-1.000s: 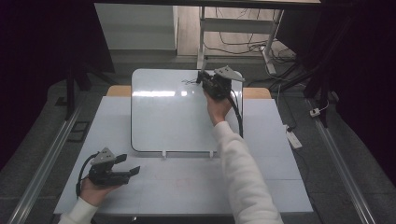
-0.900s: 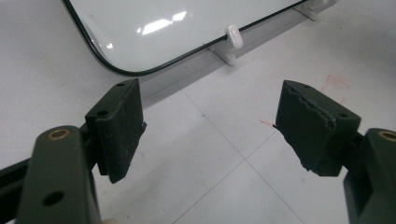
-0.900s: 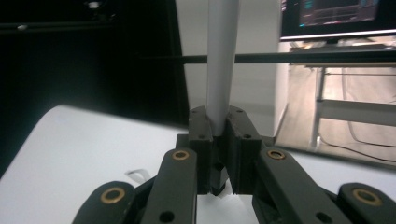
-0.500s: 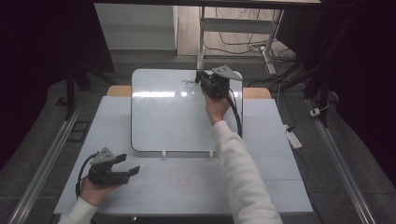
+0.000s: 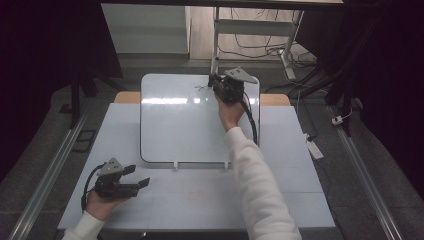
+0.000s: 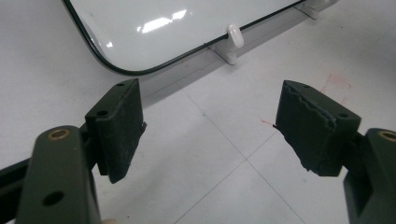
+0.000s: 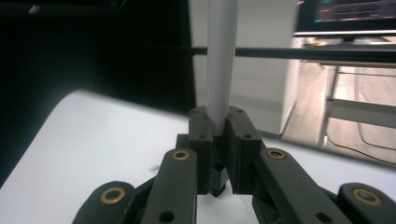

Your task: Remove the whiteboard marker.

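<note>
Right gripper [image 5: 216, 83] clamped on a white marker [image 7: 221, 60] at the whiteboard [image 5: 175, 125], left gripper [image 5: 137, 176] apart and empty: keep strokes light.

A lab or test room; a white table [image 5: 280, 200] on floor rails [image 5: 367, 175], dark curtains [image 5: 45, 60], loose cables [image 5: 255, 47], a lit monitor [image 7: 348, 16].

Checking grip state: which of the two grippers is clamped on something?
The right gripper, over the whiteboard's far edge: its jaws pinch a white marker. The left gripper sits open and empty near the table's front.
</note>
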Tool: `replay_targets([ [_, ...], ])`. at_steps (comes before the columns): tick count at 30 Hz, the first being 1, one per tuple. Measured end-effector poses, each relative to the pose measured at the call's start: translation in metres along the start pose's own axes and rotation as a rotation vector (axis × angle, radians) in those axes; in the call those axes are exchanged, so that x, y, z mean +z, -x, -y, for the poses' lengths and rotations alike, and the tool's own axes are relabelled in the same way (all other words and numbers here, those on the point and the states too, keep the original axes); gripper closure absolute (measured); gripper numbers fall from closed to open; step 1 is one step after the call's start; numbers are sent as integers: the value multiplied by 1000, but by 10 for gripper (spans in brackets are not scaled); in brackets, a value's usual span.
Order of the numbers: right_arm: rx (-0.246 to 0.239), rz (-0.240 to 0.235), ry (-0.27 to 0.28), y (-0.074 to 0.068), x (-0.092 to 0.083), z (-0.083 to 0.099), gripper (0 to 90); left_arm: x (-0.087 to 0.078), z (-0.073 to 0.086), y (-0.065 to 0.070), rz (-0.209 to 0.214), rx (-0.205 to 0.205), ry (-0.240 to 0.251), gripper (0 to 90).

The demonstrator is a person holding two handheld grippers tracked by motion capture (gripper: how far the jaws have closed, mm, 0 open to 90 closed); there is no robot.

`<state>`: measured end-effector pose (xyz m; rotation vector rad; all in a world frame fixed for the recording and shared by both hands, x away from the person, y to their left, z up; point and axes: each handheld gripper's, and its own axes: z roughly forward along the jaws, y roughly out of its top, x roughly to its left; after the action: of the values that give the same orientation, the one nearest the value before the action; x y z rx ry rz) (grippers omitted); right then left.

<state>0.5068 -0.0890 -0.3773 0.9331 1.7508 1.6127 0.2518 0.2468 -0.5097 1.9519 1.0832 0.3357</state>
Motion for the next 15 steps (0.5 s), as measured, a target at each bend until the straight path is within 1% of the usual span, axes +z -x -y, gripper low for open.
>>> replay_targets([
  [1,9,10,5,4,-1,-1,815,0,0,0,1,0,0,240],
  [2,14,8,5,5,-1,-1,815,0,0,0,2,0,0,240],
  [3,2,6,0,3,-1,0,815,0,0,-1,3,-1,0,240],
  [5,-28,-27,-26,-4,-1,4,815,1,0,-1,2,-2,0,240],
  [7,-42,-65,-51,-14,-2,11,815,1,0,-1,2,-1,-2,240],
  [8,-59,-74,-56,-17,-2,13,815,1,0,0,0,-1,-2,240],
  [9,-64,-74,-58,-19,-2,14,815,1,0,0,-1,0,-1,240],
  [10,-59,-74,-57,-19,-2,14,815,1,0,0,0,1,-2,240],
  [11,-51,-66,-49,-17,-2,12,815,0,0,0,0,1,-1,240],
  [12,-42,-37,-33,-13,-2,9,814,0,0,0,-3,1,0,240],
  [13,-32,-23,-21,-8,-3,7,814,0,0,0,-1,0,0,240],
  [15,-12,-16,-21,-2,-5,6,815,-1,0,-1,0,-4,4,240],
])
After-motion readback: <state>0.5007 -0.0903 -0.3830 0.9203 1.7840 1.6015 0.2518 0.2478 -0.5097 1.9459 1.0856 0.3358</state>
